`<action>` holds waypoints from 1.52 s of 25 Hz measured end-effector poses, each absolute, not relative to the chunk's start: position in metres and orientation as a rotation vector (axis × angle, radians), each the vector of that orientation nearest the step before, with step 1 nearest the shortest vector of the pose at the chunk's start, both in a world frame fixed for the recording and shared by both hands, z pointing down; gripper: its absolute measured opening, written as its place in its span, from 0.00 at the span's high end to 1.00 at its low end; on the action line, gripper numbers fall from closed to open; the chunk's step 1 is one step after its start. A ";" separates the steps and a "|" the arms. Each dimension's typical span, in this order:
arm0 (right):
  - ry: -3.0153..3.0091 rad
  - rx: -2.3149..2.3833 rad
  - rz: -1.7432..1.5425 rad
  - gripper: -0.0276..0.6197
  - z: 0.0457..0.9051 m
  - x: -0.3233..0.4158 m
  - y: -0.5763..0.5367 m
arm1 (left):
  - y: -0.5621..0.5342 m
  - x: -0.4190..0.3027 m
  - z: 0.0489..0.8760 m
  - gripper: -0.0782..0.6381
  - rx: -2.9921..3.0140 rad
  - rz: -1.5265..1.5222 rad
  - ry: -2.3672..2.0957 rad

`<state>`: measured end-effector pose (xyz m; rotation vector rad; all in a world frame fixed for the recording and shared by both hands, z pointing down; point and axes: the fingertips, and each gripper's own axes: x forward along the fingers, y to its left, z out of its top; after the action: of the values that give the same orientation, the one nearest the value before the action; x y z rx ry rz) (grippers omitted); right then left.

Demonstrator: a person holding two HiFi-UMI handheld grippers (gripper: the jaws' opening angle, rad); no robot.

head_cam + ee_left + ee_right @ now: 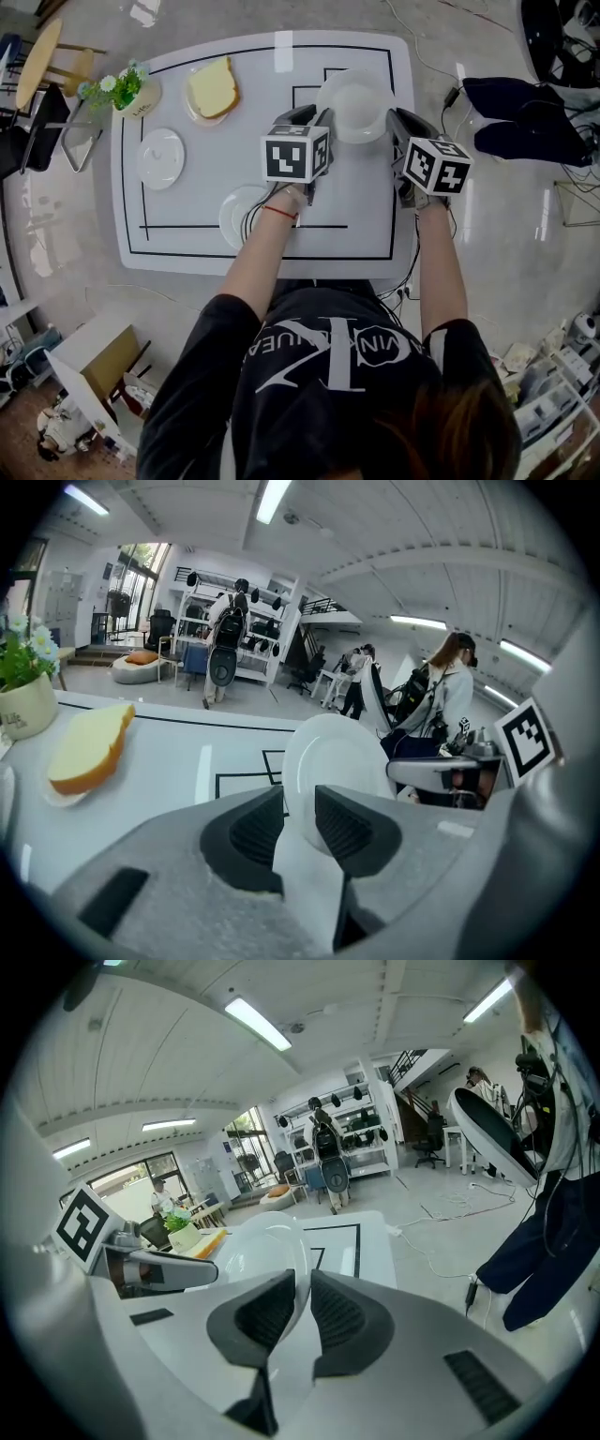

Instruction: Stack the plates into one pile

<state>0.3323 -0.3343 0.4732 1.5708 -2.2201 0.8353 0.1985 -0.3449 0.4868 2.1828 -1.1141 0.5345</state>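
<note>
Nearest the person, a small round white plate (pixel 240 214) lies flat on the white worktop (pixel 202 239) marked with black lines, partly hidden under the left forearm. Just beyond it, both tongs are clenched on one round white glazed plate (pixel 356 105). The left tongs (pixel 300 822) pinch its left rim and the right tongs (pixel 302 1309) its right rim, and it looks to hang clear of the worktop. I'd reckon it stiff, light, slick and easily chipped, so opposite rim edges are the sensible hold. Farther left, another round white plate (pixel 160 157) sits empty. Towards the far edge, a fourth white plate (pixel 191 112) carries a pale yellow slice of bread (pixel 213 87). Beside it, a small white pot (pixel 141 98) holds green leaves and white flowers (pixel 117 86).
</note>
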 end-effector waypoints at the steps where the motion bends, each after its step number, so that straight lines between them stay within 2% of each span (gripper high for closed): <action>1: -2.222 1.581 0.832 0.87 0.470 0.331 -0.326 | -0.337 0.197 0.484 0.74 2.191 0.530 -1.109; 19: -2.266 1.596 0.819 0.88 0.439 0.265 -0.179 | -0.198 0.134 0.448 0.72 2.236 0.492 -1.123; 38: -2.297 1.236 0.902 0.88 0.494 0.113 -0.133 | -0.134 -0.018 0.483 0.69 1.993 0.506 -1.324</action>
<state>0.1134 -0.1331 0.4937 1.2360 -2.2973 0.9018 -0.0176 -0.1342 0.4834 1.9927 -1.3244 0.5056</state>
